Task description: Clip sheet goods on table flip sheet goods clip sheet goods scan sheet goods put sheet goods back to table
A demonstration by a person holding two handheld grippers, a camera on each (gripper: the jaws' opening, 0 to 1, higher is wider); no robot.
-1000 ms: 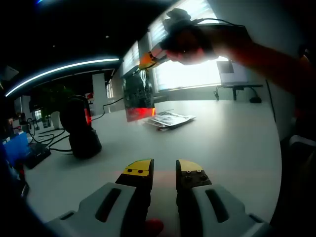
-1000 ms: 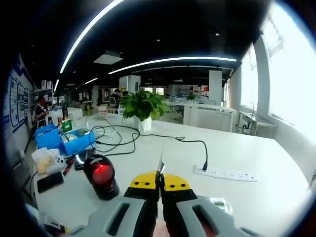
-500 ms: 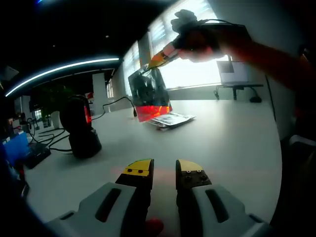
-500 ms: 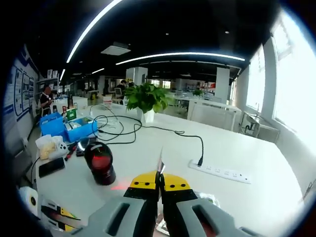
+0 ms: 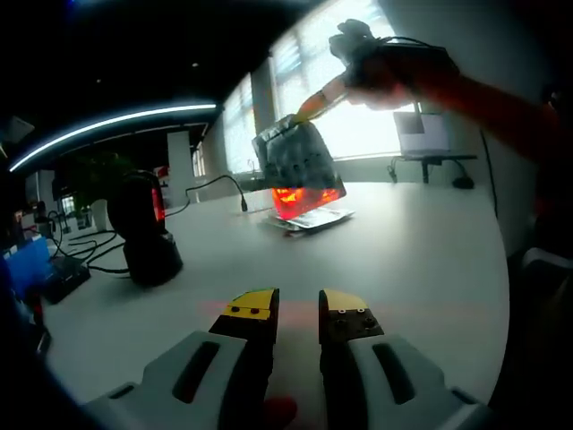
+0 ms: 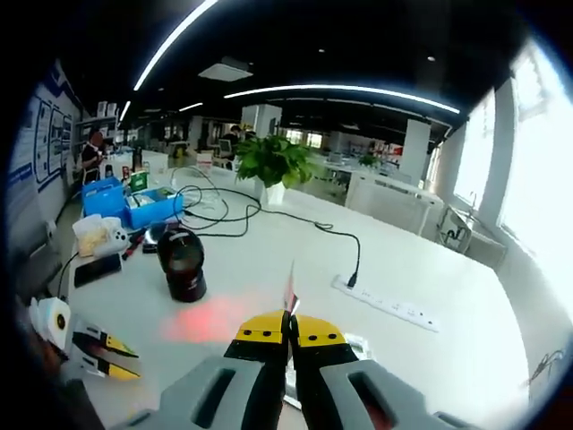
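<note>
Swung rightward since a second ago, away from the black barcode scanner (image 5: 143, 235) and toward the window, with its face turned more fully to the left gripper view: the sheet packet (image 5: 298, 166), aloft over the white bench (image 5: 421, 260) and lit red along its lower edge. Gripped at its top corner by the right tongs (image 5: 315, 101), raised in a hand (image 5: 380, 67) at upper right. Seen edge-on in the right gripper view as a thin sliver (image 6: 290, 291) rising from the right tongs (image 6: 288, 321), jaws pressed together on it. Below, a red glow (image 6: 210, 320) on the bench (image 6: 466, 313) beside the scanner (image 6: 182, 264). More sheet packets stacked flat (image 5: 309, 218) on the bench beneath the held one. Left tongs (image 5: 297, 306) low over the bench, jaws a narrow gap apart and holding nothing; seen also at the left edge of the right gripper view (image 6: 94, 348). Beyond the scanner: cables, a blue bin (image 6: 134, 199), a potted plant (image 6: 276, 166) and a white power strip (image 6: 383, 303).
</note>
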